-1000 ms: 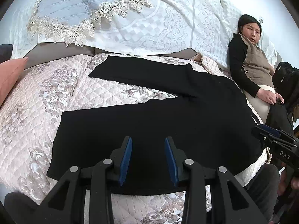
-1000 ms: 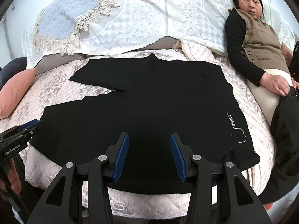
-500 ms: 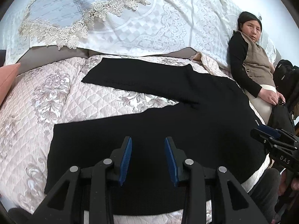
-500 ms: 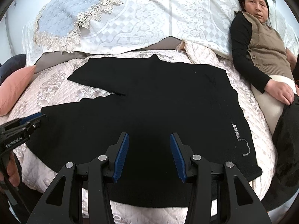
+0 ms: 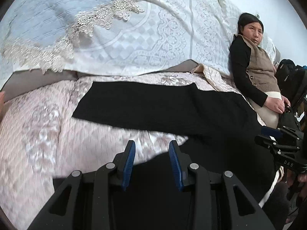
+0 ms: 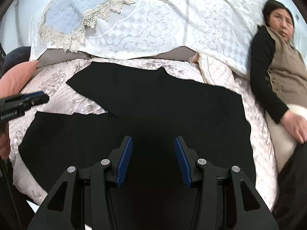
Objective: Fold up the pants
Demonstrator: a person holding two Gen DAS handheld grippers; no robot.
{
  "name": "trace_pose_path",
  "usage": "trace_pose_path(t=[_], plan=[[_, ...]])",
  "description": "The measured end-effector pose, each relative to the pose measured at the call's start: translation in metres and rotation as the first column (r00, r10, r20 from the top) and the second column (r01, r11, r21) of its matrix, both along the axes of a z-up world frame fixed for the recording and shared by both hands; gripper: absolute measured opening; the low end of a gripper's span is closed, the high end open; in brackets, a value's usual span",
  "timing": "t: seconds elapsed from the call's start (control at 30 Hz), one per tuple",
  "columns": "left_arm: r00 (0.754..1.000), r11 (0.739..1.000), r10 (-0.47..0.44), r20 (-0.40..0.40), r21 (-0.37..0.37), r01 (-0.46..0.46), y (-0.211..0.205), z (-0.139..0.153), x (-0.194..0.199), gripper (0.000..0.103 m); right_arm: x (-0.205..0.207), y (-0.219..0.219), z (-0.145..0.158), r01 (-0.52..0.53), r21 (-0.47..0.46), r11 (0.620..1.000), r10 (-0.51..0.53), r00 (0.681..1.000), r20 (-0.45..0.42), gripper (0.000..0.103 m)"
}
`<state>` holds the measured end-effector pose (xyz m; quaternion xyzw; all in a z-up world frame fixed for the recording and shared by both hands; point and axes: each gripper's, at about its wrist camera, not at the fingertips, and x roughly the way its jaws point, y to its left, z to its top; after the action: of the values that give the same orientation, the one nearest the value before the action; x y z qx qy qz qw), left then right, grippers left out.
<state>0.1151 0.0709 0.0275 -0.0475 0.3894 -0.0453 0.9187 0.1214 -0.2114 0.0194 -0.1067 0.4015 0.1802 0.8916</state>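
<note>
I see both tongs built alike: left tongs [image 5: 151, 161] and right tongs [image 6: 153, 161] have matte black angular frames, ribbed blue pads [image 6: 124, 162], and silver round screws [image 5: 193, 166]. White lettering marks each housing. Bare skin [image 6: 4, 145] shows at far left.

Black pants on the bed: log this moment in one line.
black pants: flat, legs apart | left tool: open, empty | right tool: open, empty

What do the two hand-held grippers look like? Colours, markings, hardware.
Both match: the left hand-held gripper and right hand-held gripper have matte black, cut-out linkage arms with silver pivot pins, and ribbed blue pads on the fingers. White lettering shows on each body, "DAS" on the right, "GenRobot.AI" on the left. No cables or sleeves visible.
</note>
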Motion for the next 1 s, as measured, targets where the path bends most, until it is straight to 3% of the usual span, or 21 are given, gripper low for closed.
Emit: trace_pose_path(t=[0.2,0.47,0.57,0.67,1.0], plan=[[1.0,0.999,-0.022,-0.015,0.037,0.022,0.012,-0.006,0.049,0.039,0.041,0.004,-0.001,-0.06,-0.02,0.998,0.061,0.998,0.012,0.047],[0.997,0.994,-0.049,-0.059,0.095,0.055,0.028,-0.025,0.114,0.039,0.107,0.012,-0.016,-0.115,-0.015,0.993,0.114,0.993,-0.038,0.047],[0.996,0.989,-0.066,-0.067,0.128,0.074,0.034,-0.031,0.14,0.039,0.136,0.015,-0.022,-0.133,-0.024,0.991,0.131,0.99,-0.06,0.056],[0.993,0.984,-0.094,-0.074,0.143,0.104,0.043,-0.035,0.169,0.039,0.164,0.019,-0.028,-0.162,-0.048,0.986,0.158,0.985,-0.068,0.057],[0.974,0.965,-0.179,-0.139,0.168,0.201,0.068,-0.066,0.249,0.047,0.238,0.032,-0.06,-0.285,-0.097,0.953,0.271,0.952,-0.142,0.057]])
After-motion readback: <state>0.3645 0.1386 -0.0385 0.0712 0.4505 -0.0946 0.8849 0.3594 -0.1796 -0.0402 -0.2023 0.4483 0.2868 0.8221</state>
